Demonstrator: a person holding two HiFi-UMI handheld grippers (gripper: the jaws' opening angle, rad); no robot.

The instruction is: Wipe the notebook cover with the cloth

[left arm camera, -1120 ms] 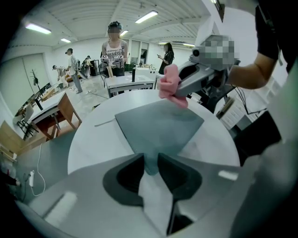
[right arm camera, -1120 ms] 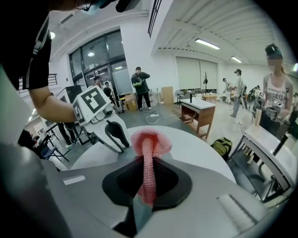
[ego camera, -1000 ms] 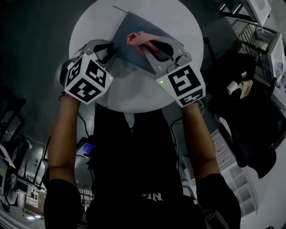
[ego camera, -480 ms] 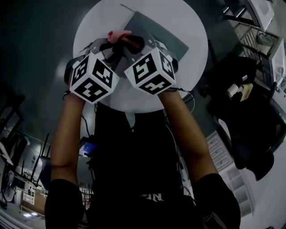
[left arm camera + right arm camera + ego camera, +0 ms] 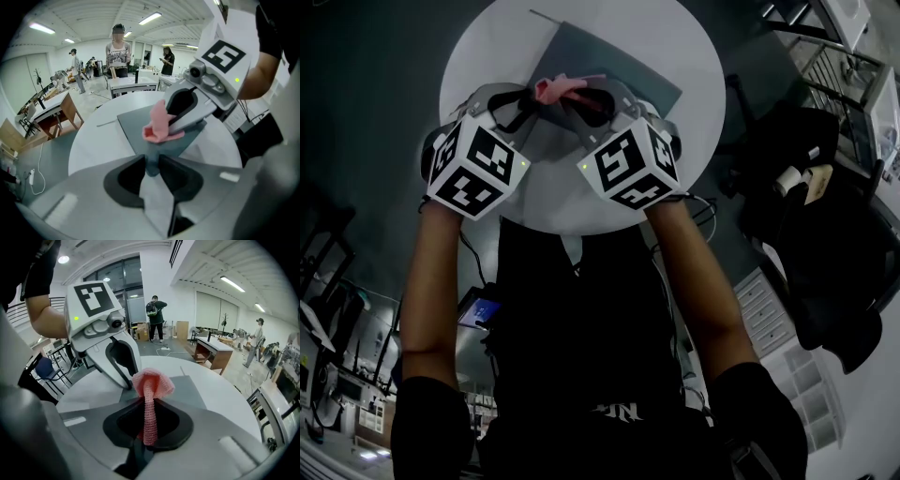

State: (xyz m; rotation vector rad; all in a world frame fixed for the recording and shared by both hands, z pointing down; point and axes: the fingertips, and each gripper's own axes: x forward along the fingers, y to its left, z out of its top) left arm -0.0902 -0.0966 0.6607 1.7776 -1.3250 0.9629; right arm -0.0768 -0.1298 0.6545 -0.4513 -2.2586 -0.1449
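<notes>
Jaws: left gripper (image 5: 152, 169) is pinched on the near corner of the notebook (image 5: 623, 66), pinning it flat to the round table (image 5: 694, 47). The right gripper (image 5: 149, 420) is clamped on the pink cloth (image 5: 152, 383), whose bunched end appears to rest on the grey cover just beyond the left jaws.

Step in hand — wiping, mid-stroke. The next move calls for dragging the cloth out over the bare far half with even pressure, so the pinned corner does not slip.

A second ago the right gripper stood toward the cover's right side — it has since swung the cloth in beside the left gripper, which has not moved.
</notes>
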